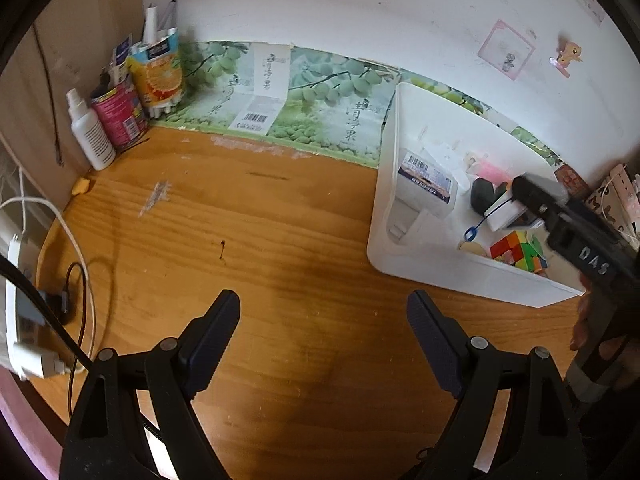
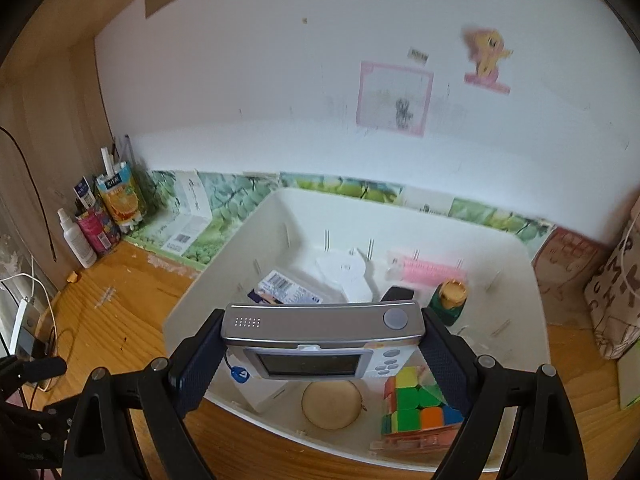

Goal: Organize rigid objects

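Right wrist view puts the silver gadget [image 2: 322, 338], a flat thing with a small screen and buttons, straight across my right claw [image 2: 322, 354]. Both pads press on its short ends, so I am grasping it widthwise, screen side tipped down toward me. I judge I hold it by the ends so that its long body stays level and I can lower it flat without it twisting.

Directly below and ahead of that claw sits the white bin [image 2: 532, 320], which is where I reckon the gadget belongs. Beneath the claw, near the bin's front wall, lie a round tan disc [image 2: 331, 404] and, to the right, a colourful puzzle cube [image 2: 416, 404]. Further ahead of the claw are a barcoded pack [image 2: 286, 286], a pink comb-like piece [image 2: 430, 272] and a small green jar with a gold lid [image 2: 451, 298]. Free floor shows between the disc and the pack, so that gap looks like my best landing spot, though the gadget hides part of it.

My left claw [image 1: 323, 338] is released, jaws wide with nothing between them, hanging over bare wooden counter [image 1: 248, 220], the bin off to its right. I take it that it waits clear so the two claws do not collide.
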`<state>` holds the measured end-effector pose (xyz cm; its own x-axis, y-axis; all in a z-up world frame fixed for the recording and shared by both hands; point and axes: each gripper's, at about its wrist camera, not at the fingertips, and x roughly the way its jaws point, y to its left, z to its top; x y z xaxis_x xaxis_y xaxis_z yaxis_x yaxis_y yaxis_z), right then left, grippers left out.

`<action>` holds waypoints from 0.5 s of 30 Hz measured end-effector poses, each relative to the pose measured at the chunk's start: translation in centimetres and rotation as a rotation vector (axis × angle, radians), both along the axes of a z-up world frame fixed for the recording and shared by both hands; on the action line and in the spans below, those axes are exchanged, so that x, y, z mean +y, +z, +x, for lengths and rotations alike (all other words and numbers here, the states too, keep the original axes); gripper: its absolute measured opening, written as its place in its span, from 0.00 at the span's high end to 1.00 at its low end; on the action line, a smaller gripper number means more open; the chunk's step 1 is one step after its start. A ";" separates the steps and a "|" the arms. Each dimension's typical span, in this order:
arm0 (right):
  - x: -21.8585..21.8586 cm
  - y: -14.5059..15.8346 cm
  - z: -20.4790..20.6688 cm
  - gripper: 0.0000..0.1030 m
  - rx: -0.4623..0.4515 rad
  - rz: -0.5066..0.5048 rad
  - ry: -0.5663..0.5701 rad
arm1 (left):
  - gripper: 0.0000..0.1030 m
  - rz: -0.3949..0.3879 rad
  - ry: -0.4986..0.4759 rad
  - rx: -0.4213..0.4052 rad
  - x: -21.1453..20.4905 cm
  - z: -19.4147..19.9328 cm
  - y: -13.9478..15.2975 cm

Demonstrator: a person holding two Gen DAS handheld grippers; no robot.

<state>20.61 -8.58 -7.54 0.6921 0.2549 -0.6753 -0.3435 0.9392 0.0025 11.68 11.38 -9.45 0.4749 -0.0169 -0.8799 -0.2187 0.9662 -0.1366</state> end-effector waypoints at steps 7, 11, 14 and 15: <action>-0.6 -0.3 0.1 0.06 0.022 -0.022 -0.086 | 0.15 -0.028 -0.079 -0.018 -0.9 1.7 -0.2; -0.9 0.9 -0.9 0.01 -0.002 -0.042 -0.111 | 0.15 -0.046 -0.131 -0.028 -1.5 2.1 -0.1; -1.6 1.9 -2.1 0.01 -0.010 -0.030 -0.148 | 0.15 -0.068 -0.172 -0.041 -1.9 2.0 0.1; -1.8 2.1 -2.5 0.01 -0.008 -0.024 -0.161 | 0.15 -0.073 -0.192 -0.046 -2.0 1.9 0.3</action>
<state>18.13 -10.36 -5.40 0.7282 0.1242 -0.6740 -0.1884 0.9818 -0.0226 13.54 9.35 -9.18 0.4961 -0.1741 -0.8506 -0.0233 0.9767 -0.2135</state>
